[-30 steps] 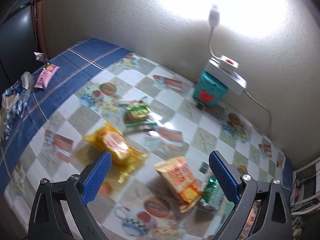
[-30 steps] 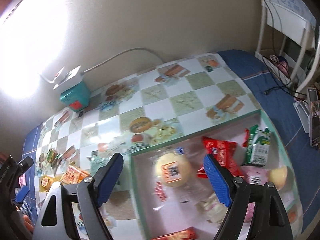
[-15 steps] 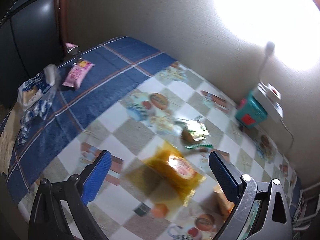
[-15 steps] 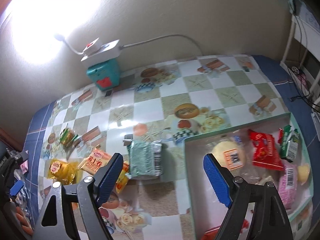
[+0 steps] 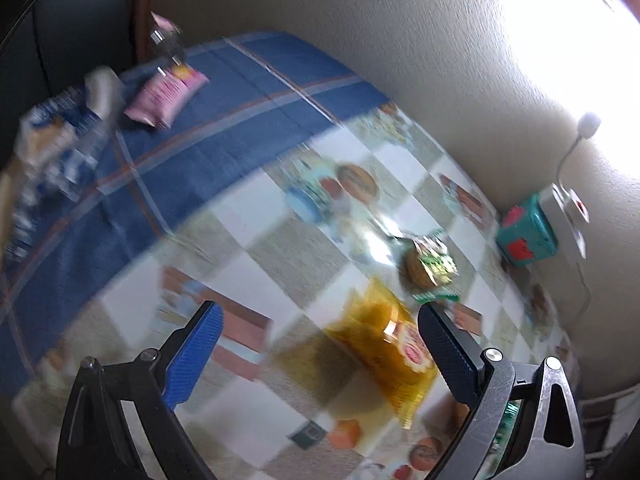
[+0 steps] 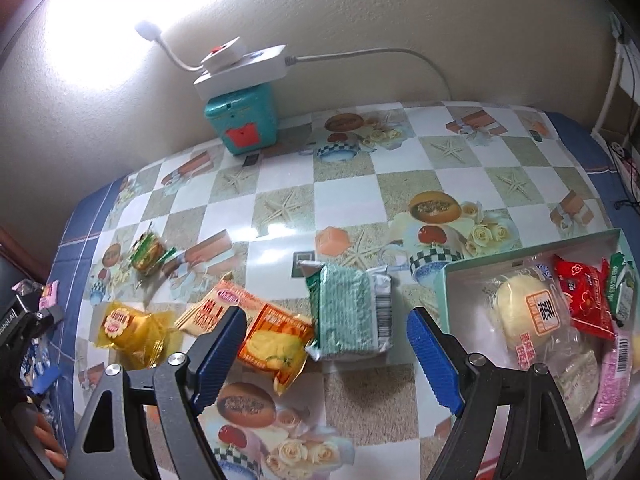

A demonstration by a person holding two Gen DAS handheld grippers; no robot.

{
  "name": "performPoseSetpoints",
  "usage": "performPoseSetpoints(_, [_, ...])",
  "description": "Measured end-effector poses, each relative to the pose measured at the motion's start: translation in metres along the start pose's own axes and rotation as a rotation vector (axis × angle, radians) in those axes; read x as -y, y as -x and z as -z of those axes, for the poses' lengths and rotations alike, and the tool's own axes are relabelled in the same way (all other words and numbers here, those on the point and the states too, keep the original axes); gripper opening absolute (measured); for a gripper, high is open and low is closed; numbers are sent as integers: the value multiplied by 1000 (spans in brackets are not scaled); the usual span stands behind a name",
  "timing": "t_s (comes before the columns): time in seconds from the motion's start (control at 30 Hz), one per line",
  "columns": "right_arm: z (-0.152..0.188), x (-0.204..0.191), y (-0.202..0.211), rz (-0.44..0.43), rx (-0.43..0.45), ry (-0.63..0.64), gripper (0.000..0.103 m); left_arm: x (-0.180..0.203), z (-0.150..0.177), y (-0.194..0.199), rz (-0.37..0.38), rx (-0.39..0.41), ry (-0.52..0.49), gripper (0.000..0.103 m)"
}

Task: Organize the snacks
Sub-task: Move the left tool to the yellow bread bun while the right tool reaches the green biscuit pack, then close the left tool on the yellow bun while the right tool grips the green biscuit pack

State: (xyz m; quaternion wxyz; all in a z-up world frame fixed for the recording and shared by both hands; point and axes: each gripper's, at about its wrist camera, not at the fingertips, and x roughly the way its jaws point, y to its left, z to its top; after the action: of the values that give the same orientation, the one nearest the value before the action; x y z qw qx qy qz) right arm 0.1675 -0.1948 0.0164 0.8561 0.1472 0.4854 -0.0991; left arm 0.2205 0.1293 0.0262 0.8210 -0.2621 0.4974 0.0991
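Observation:
My right gripper (image 6: 326, 334) is open and empty, hovering over a green wafer pack (image 6: 350, 312) on the checkered tablecloth. Left of that pack lie an orange snack pack (image 6: 276, 340), a yellow cake pack (image 6: 130, 328) and a small green snack (image 6: 150, 250). A pale green box (image 6: 520, 256) at the right holds several snacks, among them a bun (image 6: 530, 312) and a red pack (image 6: 586, 296). My left gripper (image 5: 320, 328) is open and empty above the table, with the yellow cake pack (image 5: 384, 344) near its right finger. A pink snack (image 5: 166, 94) lies far left on the blue cloth.
A teal box (image 6: 242, 124) with a white power strip (image 6: 240, 68) on top stands against the back wall; it also shows in the left wrist view (image 5: 526, 236). A blue-and-white bag (image 5: 52, 140) lies at the table's left end. The left gripper's frame (image 6: 24, 320) shows at far left.
The left gripper has swung left toward the blue cloth and the pink snack. The right gripper has moved left from over the box to above the green wafer pack.

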Motion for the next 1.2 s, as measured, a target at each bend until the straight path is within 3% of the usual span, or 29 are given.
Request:
performPoseSetpoints(0.3, [-3,21,-12,20,8,-48,85,39,20,-38,14,-51,-95,98])
performPoseSetpoints(0.47, [-1,21,-16,20,10,-33,85,45,28,-55,-48,-54,-102,98])
performPoseSetpoints(0.6, [1,21,-20,22,2,-27,85,47,29,-60,-57,-60,-127,98])
performPoseSetpoints(0.93, [1,23,-22,23,-3,-33,85,32,21,-51,-98,-77,-206,98])
performPoseSetpoints(1.2, [1,29,-30,11,-13,-70,85,14,12,-41,-89,-55,-160,98])
